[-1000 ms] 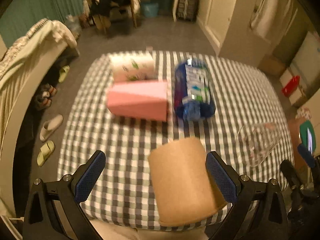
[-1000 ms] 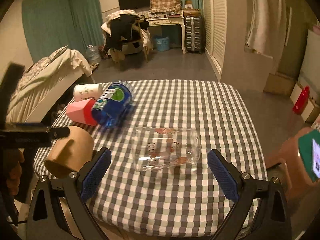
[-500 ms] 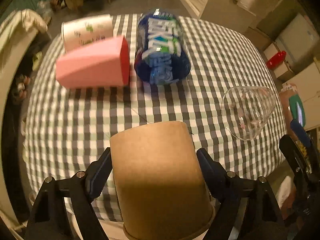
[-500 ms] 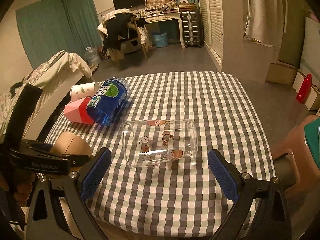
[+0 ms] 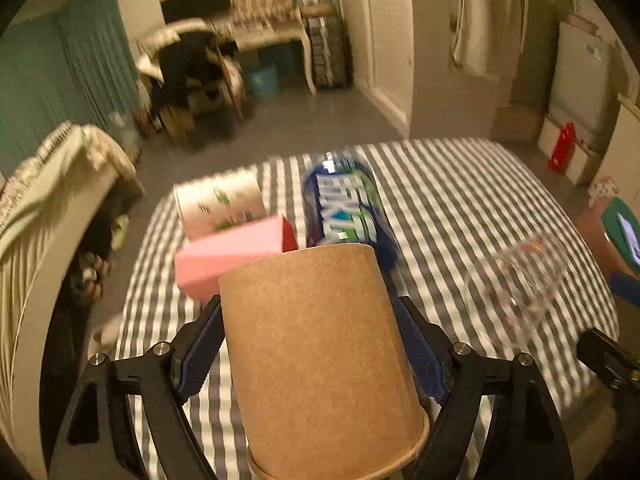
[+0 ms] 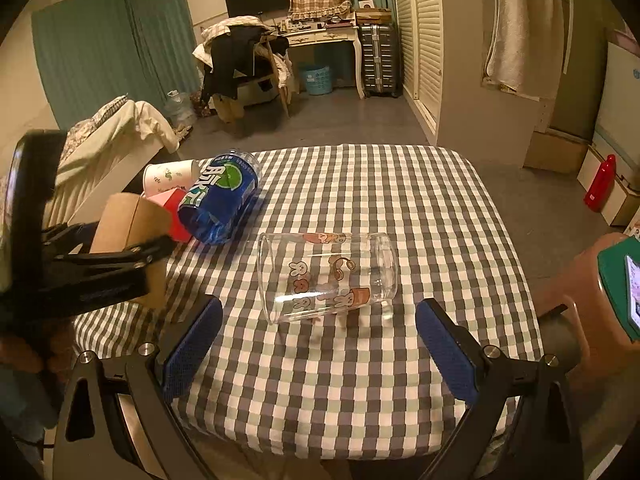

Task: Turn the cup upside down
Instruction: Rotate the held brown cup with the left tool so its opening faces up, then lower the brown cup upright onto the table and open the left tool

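On the table [image 6: 420, 208], you have the glass [image 6: 326, 276] lying on its side near the front edge, about midway along it, mouth toward the left edge. The bottle [image 6: 220, 204] lies on its side near the left edge, behind and left of the glass. Just left of the bottle sit the box [image 5: 236, 256] and, behind it, the paper cup [image 5: 220, 208] on its side. Your left gripper [image 5: 312, 344] holds the cardboard cup [image 5: 320, 360] over the front left corner, in front of the box and bottle.
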`<state>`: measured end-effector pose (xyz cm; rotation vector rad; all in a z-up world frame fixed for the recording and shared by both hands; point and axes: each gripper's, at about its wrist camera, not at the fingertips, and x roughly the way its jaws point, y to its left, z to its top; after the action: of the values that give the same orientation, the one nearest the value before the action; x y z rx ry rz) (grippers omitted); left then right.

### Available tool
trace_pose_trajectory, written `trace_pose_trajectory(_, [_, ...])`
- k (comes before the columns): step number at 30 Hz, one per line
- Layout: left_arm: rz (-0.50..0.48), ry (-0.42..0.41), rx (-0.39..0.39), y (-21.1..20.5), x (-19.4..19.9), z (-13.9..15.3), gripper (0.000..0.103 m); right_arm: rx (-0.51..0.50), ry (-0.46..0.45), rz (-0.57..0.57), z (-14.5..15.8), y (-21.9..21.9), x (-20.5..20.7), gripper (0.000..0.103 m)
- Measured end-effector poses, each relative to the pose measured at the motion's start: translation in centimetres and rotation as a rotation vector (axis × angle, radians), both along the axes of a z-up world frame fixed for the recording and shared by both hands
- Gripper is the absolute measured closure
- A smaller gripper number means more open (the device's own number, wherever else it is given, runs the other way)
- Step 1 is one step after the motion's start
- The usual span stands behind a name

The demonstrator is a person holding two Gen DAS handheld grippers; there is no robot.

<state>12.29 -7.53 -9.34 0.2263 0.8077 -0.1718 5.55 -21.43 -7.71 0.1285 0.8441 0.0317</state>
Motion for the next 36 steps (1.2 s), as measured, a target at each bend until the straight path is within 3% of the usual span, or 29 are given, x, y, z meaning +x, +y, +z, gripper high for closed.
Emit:
trace_pose_trajectory(4, [0.004, -0.153, 0.023, 0.3, -1.4, -1.2, 0.019, -0.017, 0.015, -0.006, -0.1, 0.3, 0.0, 0.005])
trace_pose_trajectory(7, [-0.001, -0.146, 0.006, 0.5, -2.1, -2.3, 0.020, -0.027, 0.020, -0.004, -0.1, 0.5, 0.0, 0.005])
trace_pose_trajectory(10, [0.015, -0.064, -0.036, 1.2, -2.6, -3.4, 0.020, -0.039, 0.022, 0.003, -0.1, 1.0, 0.1, 0.005])
trace_pose_trajectory(14, [0.025, -0.021, -0.079, 2.3, -3.9, -3.8, 0.020, -0.050, 0.025, 0.015, -0.2, 1.8, 0.1, 0.005])
trace_pose_trajectory(20, [0.034, -0.011, -0.132, 3.1, -4.5, -4.1, 0.020, -0.060, 0.036, 0.037, -0.2, 3.0, 0.1, 0.005])
trace_pose_trajectory(27, [0.015, -0.035, -0.162, 2.8, -4.8, -3.4, 0.019, -0.089, 0.030, 0.038, 0.4, 3.9, -0.5, 0.005])
trace_pose_trajectory(30, [0.004, -0.072, -0.175, 2.6, -4.9, -2.2, 0.010, -0.093, 0.013, 0.028, 0.9, 4.0, -0.9, 0.005])
trace_pose_trajectory(36, [-0.034, -0.140, -0.196, 1.8, -4.6, 0.7, 0.010, -0.112, -0.042, 0.010, 2.8, 4.6, -2.0, 0.005])
